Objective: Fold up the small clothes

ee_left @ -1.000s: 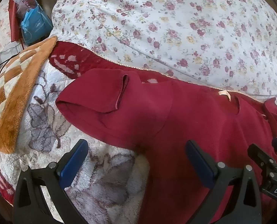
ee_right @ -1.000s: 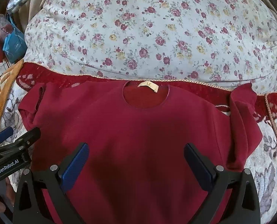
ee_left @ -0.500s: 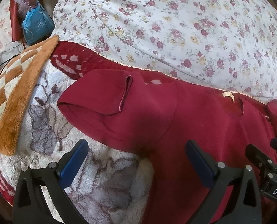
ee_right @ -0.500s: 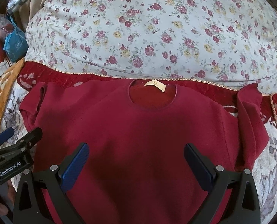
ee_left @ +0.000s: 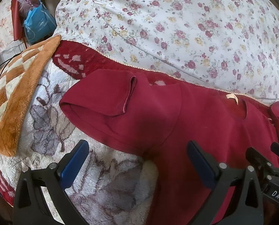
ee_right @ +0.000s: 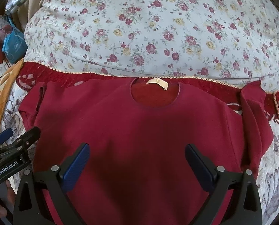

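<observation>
Since the earlier frames, your two tools have eased slightly forward over the shirt, and the collar now sits lower and nearer in the right wrist view; the garment itself has not been disturbed. Your right tool [ee_right: 135, 159] hangs over the middle of the red shirt [ee_right: 139, 131] with its blue pads [ee_right: 75, 166] spread wide and nothing between them. Your left tool [ee_left: 137, 161] is equally wide open and empty, positioned over the shirt's left armpit, one pad above the fleece blanket [ee_left: 45, 116] and the other above the red cloth. The shirt lies face up and flat on the bed, collar away from you. Its left sleeve [ee_left: 105, 99] is turned back on itself, with the hem edge standing up as a ridge. Its right sleeve [ee_right: 252, 112] is bunched and folded inward along the side seam. A pale neck label [ee_right: 157, 83] shows inside the round collar. Beyond the collar runs the dark red border of the blanket with a corded edge. Beyond that rises a floral quilt [ee_right: 158, 28]. At far left lie an orange checked throw [ee_left: 13, 86] and a blue bag [ee_left: 38, 26].
</observation>
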Motion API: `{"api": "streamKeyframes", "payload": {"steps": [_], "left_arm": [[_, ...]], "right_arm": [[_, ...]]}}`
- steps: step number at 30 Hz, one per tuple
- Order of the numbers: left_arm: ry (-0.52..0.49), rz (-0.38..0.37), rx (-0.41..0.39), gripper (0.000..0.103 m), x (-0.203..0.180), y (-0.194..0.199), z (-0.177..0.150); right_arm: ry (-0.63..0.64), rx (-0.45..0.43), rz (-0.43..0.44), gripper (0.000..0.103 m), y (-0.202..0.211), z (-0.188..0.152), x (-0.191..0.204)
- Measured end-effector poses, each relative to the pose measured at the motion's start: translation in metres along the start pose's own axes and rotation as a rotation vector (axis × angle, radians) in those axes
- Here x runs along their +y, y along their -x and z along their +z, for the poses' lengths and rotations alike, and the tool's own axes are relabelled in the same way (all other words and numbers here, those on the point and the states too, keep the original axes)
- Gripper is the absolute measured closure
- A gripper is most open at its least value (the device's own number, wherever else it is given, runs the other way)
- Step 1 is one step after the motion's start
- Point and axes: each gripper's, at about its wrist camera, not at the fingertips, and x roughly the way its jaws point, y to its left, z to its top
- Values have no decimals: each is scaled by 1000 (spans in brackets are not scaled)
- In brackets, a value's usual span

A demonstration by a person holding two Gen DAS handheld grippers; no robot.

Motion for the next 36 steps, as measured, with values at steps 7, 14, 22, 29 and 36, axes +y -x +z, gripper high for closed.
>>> {"api": "streamKeyframes", "payload": {"steps": [7,14,22,29,36], "left_arm": [[1,1,1,0,-1,0,1],[4,1,1,0,1,-1,1],[3,6,7,0,2,-3,1],[5,7,10,0,1,-3,3],[10,11,12,0,3,-3,2]], "right_arm": [[1,-4,7,1,0,-1,3],[-10,-2,3,1,-2,-1,1],[-31,0,-1,2,-3,-2,-3],[-19,-13,-2,2,2,-2,2],[-11,-8,6,2,1,-3,4]]}}
